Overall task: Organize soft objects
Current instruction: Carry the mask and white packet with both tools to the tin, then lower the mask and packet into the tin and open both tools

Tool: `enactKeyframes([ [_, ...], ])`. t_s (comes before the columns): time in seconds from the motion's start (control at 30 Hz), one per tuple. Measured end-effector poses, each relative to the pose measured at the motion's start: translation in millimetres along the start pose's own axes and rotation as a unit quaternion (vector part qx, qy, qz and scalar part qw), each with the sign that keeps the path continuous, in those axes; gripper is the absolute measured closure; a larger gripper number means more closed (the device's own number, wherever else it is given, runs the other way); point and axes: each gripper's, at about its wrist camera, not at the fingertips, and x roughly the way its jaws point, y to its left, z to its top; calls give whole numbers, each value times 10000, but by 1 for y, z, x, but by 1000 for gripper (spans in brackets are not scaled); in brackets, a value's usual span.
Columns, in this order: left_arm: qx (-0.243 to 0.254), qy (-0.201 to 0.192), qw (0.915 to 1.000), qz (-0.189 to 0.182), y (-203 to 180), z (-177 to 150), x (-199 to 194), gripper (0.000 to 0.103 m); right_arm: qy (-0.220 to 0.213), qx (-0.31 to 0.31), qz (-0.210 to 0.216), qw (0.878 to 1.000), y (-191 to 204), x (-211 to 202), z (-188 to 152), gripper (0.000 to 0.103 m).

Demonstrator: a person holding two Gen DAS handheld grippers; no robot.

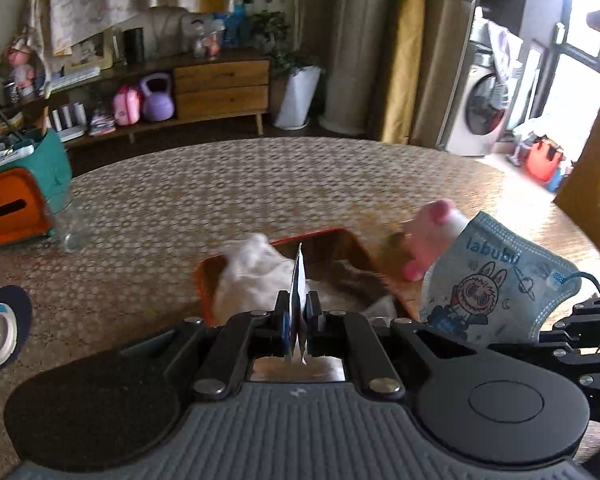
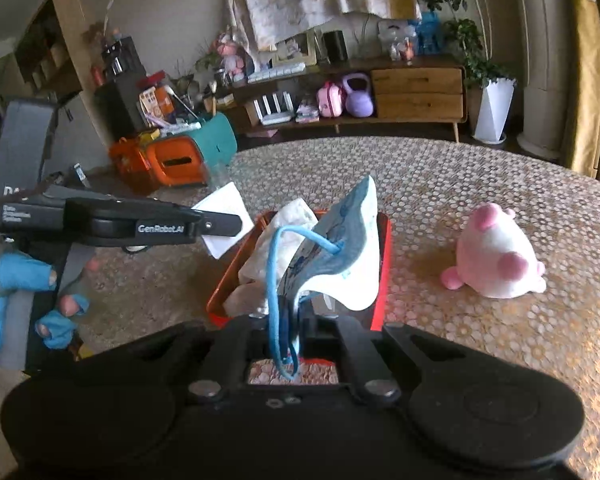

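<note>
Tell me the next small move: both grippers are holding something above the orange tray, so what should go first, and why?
Probably lower the right gripper and release the blue face mask into the orange tray. The mask hangs right above the tray, which already holds a white cloth. The left gripper is shut on a thin white sheet; the pink plush lies outside on the table.

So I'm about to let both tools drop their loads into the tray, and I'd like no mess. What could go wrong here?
1. The face mask in the right tool has its ear loop trailing back between the fingers; it may snag on release.
2. The white sheet in the left tool is light and could flutter past the red tray.
3. White cloth already fills one side, so room is tight.
</note>
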Motion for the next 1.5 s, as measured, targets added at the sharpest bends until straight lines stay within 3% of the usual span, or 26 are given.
enactKeyframes([
  [0.37, 82, 397, 9986, 348, 13, -3, 55, 96, 426, -101, -113, 9990, -8, 75, 11, 99],
  [0.7, 147, 533, 9978, 377, 7, -4, 85, 96, 438, 57, 2, 9990, -22, 99, 6, 99],
  [0.83, 144, 596, 9972, 435, 4, -7, 91, 96, 452, 163, -62, 9988, -28, 97, 3, 84],
  [0.9, 162, 595, 9970, 459, 2, -9, 92, 96, 487, 208, -62, 9986, -30, 96, 2, 82],
  [1.0, 167, 607, 9968, 501, 1, -9, 94, 96, 482, 261, -67, 9985, -34, 91, -1, 67],
  [1.17, 207, 589, 9963, 586, -2, -9, 92, 95, 409, 248, -73, 9988, -35, 83, -2, 53],
  [1.37, 101, 578, 9968, 534, 0, -9, 91, 94, 270, 230, -45, 9994, -34, 70, 0, 42],
  [1.5, 107, 573, 9970, 510, -1, -10, 87, 94, 189, 193, -51, 9996, -31, 62, 0, 40],
])
